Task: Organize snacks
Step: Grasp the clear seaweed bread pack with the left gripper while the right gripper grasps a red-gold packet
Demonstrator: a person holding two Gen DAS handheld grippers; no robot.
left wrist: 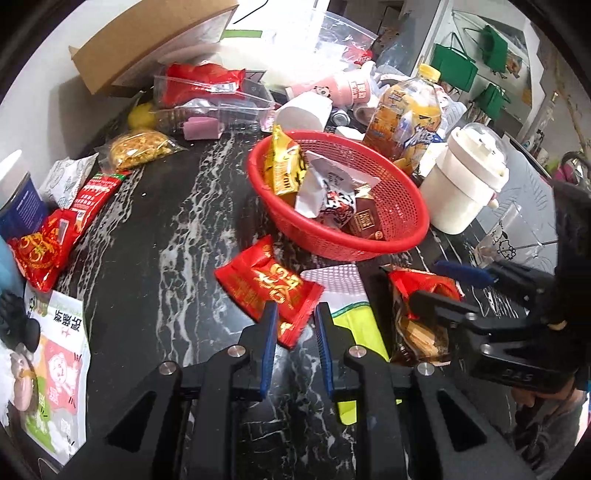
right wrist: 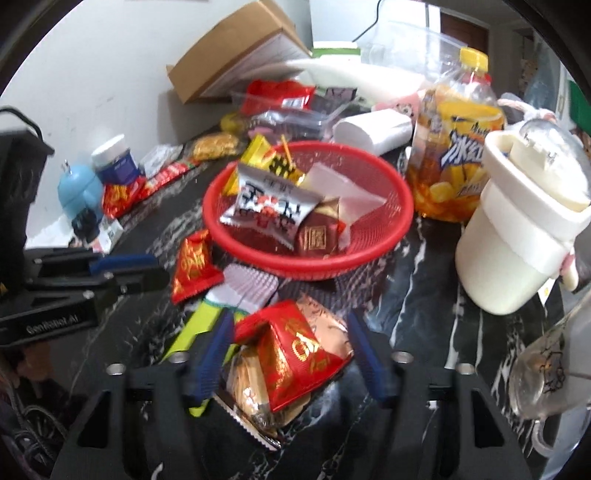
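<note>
Snacks are mid-collection into the red basket (right wrist: pixel 373 236); left tongs (left wrist: pixel 295 325) stand apart around a corner of the red packet (left wrist: pixel 266 284) on the tabletop (left wrist: pixel 147 258), right tongs (right wrist: pixel 291 354) apart astride the red-and-gold packet (right wrist: pixel 295 350); next, I'd judge, close, lift, drop into the basket.

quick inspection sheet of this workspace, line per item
surface: black marble table, crowded.
job's things: red basket holding several snack packs; red packet beside it; red and gold packet nearer the right side.
clutter: juice bottle, white cup, cardboard box.
grippers: left tool open at the red packet's corner; right tool open around the red and gold packet.
cables: one on the back wall.
surroundings: green bags.
</note>
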